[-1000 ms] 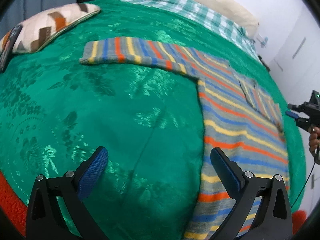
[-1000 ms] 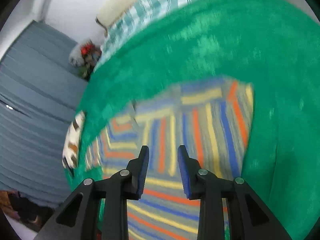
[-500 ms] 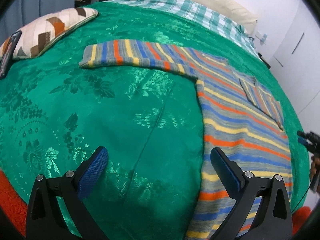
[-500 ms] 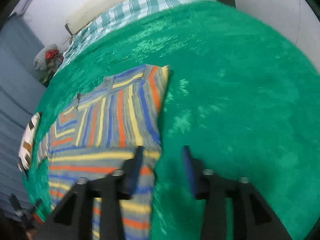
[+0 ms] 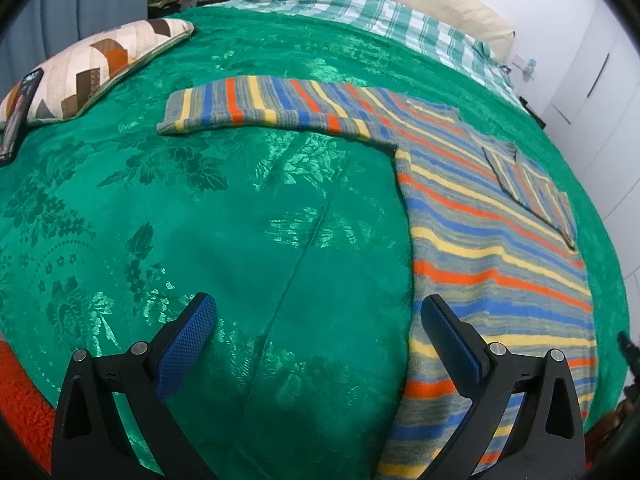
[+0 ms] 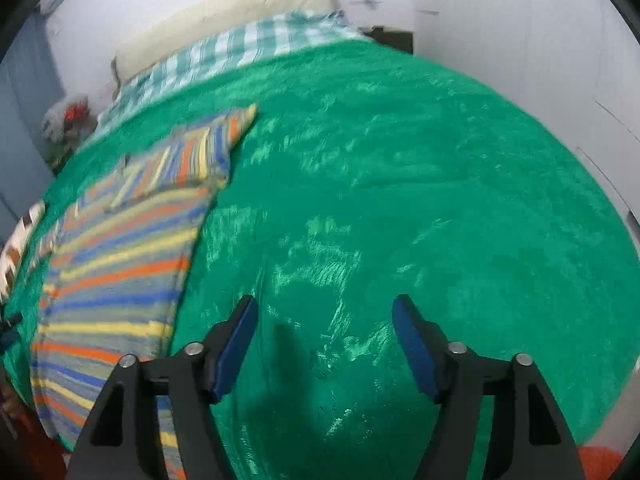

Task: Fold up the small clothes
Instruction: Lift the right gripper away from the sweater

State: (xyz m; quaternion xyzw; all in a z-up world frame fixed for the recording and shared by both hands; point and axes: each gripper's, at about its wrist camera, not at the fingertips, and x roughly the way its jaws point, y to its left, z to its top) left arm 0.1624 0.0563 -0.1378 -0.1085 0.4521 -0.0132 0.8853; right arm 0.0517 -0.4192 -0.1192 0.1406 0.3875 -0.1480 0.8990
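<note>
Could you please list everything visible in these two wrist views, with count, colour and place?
striped sweater: one, grey with orange, blue and yellow stripes, flat on the bedspread, one sleeve folded over its body, the other stretched out.
bedspread: one, shiny green, covering the bed.
checked sheet: one, green and white, at the bed's far end.
patterned cushion: one, cream and brown, far left on the bedspread.
phone: one, dark, leaning on the cushion.
left gripper: black with blue pads, open above the bedspread.
right gripper: same colours, jaws opening, nothing between them.
</note>
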